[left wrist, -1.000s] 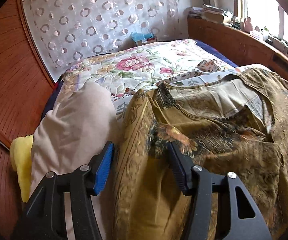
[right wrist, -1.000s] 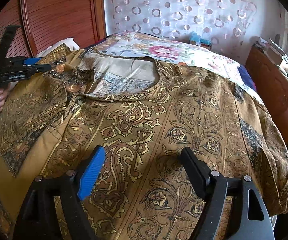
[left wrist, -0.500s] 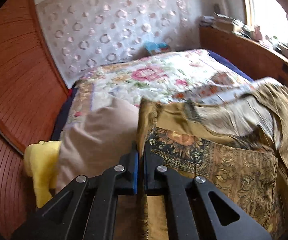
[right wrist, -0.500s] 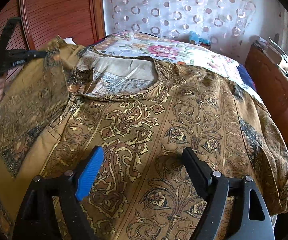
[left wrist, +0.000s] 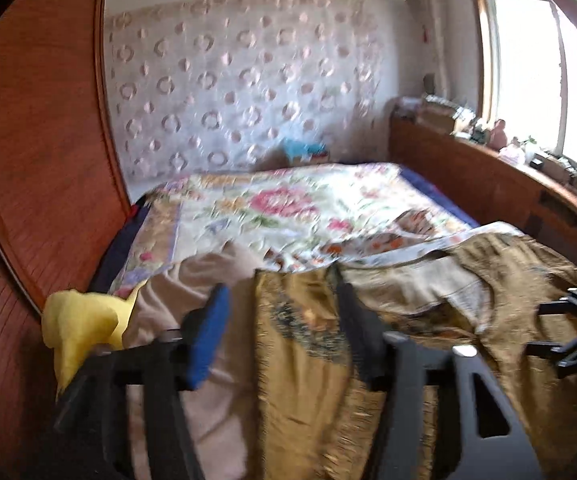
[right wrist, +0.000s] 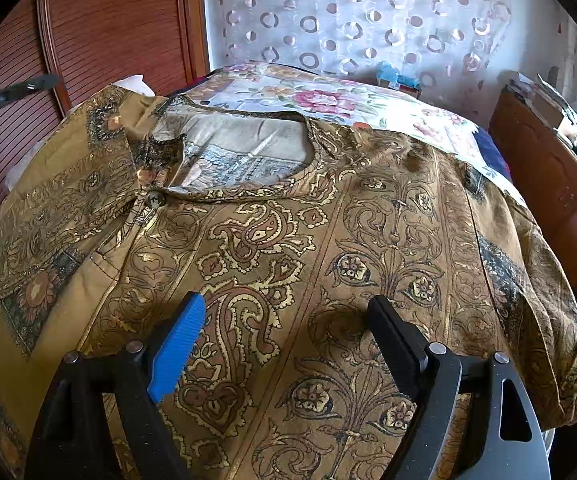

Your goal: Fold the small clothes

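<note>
Shirt (right wrist: 288,240) lies under both open jaws, the left's just opened, unheld.

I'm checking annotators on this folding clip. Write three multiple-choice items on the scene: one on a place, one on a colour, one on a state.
1. Where does the yellow cloth lie?
A. beside the beige cloth, near the wooden panel
B. on the window shelf
C. inside the shirt's neckline

2. What colour is the pad on one finger of the right gripper?
A. red
B. blue
C. green

3. How does the left gripper stand?
A. shut on the yellow cloth
B. shut on nothing
C. open

Answers: 1 A, the yellow lies against the beige at the left edge. 2 B, a blue pad faces a black one. 3 C, its jaws, just opened, straddle the patterned shirt without pinching it.
</note>
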Tool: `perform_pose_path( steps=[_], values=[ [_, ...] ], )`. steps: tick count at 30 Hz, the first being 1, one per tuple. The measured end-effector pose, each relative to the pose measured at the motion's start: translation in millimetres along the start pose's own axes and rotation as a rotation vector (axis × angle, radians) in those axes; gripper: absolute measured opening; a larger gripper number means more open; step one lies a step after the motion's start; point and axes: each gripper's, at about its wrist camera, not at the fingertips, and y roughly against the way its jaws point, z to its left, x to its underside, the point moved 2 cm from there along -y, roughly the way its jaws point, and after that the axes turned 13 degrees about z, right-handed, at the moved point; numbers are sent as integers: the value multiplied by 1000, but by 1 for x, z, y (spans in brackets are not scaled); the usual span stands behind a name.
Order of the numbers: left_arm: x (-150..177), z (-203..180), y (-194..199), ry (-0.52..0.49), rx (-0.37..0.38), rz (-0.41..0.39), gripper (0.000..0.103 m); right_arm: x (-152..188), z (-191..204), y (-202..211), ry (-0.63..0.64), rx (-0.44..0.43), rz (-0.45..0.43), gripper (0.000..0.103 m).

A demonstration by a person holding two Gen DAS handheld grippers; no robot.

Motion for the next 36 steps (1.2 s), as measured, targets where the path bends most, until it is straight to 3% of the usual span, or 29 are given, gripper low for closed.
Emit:
perform_pose_path(
  steps=[2,8,13,25,30,36],
  values=[
    [0,-5,13,-1,18,-32,79,0,0,0,0,1,-1,84],
    [5,-25,42,-27,49,-83,80,0,0,0,0,1,-1,85],
    [16,-43,60,-51,31,-112,80,0,0,0,0,1,-1,85],
    [61,-77,74,-41,83,-78,80,2,0,3,-3,18,-10,85],
    [77,-86,72,-39,86,-52,80,14,-8,30,-23,27,-96,85],
    [89,-98,76,-45,96,-42,80,38,-47,81,-95,65,-197,85]
  ],
)
